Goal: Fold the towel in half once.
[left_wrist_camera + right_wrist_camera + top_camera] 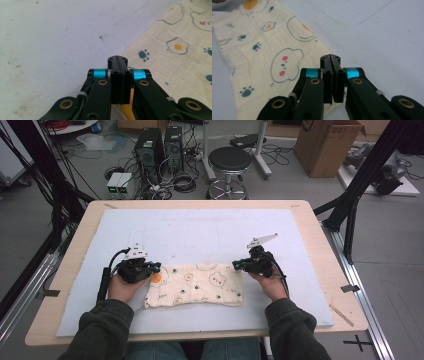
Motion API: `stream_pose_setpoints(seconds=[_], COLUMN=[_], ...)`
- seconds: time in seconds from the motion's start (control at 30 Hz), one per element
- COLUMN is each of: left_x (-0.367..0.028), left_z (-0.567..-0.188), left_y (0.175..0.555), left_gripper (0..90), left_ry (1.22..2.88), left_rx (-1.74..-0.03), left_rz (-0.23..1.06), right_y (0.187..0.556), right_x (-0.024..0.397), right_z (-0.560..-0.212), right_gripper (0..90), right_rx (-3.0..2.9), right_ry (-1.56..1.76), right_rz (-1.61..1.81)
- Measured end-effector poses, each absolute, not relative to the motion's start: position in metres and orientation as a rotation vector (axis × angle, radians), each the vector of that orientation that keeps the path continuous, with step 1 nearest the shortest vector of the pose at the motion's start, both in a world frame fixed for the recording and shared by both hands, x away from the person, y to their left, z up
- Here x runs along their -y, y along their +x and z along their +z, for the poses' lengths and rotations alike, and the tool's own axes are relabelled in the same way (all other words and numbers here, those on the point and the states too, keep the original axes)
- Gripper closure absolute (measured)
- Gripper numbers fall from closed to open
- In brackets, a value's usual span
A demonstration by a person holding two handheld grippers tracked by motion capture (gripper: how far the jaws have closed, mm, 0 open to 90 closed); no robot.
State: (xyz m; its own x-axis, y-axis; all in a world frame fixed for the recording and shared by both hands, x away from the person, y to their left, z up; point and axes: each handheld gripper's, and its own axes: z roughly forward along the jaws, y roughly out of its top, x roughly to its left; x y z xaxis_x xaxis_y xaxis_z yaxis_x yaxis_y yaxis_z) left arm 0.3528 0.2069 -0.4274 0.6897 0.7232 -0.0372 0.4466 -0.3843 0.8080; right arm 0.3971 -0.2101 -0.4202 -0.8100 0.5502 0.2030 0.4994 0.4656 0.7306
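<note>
Cloth: the folded cream cloth (195, 291) with bear and egg prints lies flat on the white mat (200, 235) of my tabletop (75, 250), near my edge, stretched between my two hands.
Left tool: my left tool (156, 268) sits at the cloth's left far corner, jaws fully together. In the left gripper view the tips (117, 60) rest right at the cloth's edge (175, 50); I judge they pinch that corner, but the bite itself is hidden under the jaws.
Right tool: my right tool (237, 265) is at the right far corner, jaws closed too; the right gripper view puts the tips (330, 58) on the cloth's border (274, 57).
Risk, thin grip: each hold seems to catch just the border, so a pull could slip a corner free.
Risk, layers: I may grab one layer, and the fold would open unevenly.
Risk, uneven lift: one hand ahead would skew the cloth.
High view adds: both corners together, my sleeves, the whole mat.
Gripper views add: the closed jaw seam and the print up close.
</note>
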Motion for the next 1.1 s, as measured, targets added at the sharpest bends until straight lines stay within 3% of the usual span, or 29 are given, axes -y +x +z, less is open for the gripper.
stream_pose_setpoints(seconds=[0.83, 1.1], left_x=[-0.213, -0.217], left_z=[-0.440, -0.434], left_y=[0.347, 0.346], left_gripper=[89.5, 85.1], left_ry=[2.124, 2.063], left_rx=[-0.912, -0.909], left_rz=[0.402, 0.382], right_y=[0.393, 0.391], right_x=[0.215, 0.215], right_z=[-0.441, -0.437], right_gripper=[88.7, 83.0], right_rx=[-2.704, -2.686], right_ry=[1.005, 0.988], right_rz=[1.224, 1.247])
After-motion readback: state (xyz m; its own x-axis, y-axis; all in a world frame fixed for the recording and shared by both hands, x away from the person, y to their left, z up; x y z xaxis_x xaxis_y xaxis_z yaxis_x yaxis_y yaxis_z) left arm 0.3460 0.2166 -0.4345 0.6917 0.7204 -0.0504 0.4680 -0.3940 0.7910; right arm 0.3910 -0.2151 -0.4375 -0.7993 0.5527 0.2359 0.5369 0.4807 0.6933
